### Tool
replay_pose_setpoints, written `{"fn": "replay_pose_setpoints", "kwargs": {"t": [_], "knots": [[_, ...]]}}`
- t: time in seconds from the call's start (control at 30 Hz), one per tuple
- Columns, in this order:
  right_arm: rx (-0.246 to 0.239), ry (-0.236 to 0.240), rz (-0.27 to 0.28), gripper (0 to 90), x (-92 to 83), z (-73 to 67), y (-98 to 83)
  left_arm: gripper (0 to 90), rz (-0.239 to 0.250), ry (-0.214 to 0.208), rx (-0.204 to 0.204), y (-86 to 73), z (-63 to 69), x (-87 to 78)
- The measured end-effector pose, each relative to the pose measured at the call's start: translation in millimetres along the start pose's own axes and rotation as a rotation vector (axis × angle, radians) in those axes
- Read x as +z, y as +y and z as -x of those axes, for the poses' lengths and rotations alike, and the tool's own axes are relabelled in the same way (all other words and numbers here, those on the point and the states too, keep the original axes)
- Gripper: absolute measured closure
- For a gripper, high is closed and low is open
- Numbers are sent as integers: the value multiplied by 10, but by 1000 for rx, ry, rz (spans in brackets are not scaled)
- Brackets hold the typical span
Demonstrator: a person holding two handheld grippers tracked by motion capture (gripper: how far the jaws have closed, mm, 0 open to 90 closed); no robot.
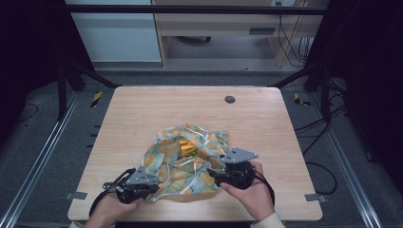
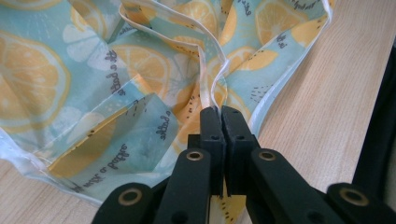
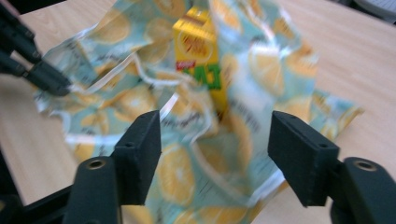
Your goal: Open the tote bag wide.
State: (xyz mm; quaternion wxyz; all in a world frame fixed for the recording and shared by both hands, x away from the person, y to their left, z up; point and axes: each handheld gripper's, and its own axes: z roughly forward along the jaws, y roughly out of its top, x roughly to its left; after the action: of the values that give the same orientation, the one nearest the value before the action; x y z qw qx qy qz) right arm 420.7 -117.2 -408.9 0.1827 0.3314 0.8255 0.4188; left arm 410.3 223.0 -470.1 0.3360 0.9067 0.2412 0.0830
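Left claw (image 2: 219, 114) pinches bag (image 2: 93, 70) – right claw (image 3: 215, 135) view: carton (image 3: 198, 44)

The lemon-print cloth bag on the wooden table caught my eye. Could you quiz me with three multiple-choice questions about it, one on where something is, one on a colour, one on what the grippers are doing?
1. Where is the yellow carton?
A. Lying in the teal lemon-print cloth bag
B. On the floor
C. At the table's far edge

2. What colour is the bag's edge trim?
A. Red
B. White
C. Black

3. How do the grippers stand?
A. Both open
B. Both shut
C. Left gripper shut on the bag, right gripper open

Answers: 1 A, the cloth surrounds the carton. 2 B, the left gripper view shows a white hem. 3 C, the left jaws pinch the hem while the right jaws stand wide apart.
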Motion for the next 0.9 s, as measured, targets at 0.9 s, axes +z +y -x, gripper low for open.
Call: {"fn": "replay_pose_setpoints", "kwargs": {"t": [0.9], "knots": [[-80, -33, -185, 553, 577, 226, 493, 879, -17, 7, 5, -17, -11, 10]]}}
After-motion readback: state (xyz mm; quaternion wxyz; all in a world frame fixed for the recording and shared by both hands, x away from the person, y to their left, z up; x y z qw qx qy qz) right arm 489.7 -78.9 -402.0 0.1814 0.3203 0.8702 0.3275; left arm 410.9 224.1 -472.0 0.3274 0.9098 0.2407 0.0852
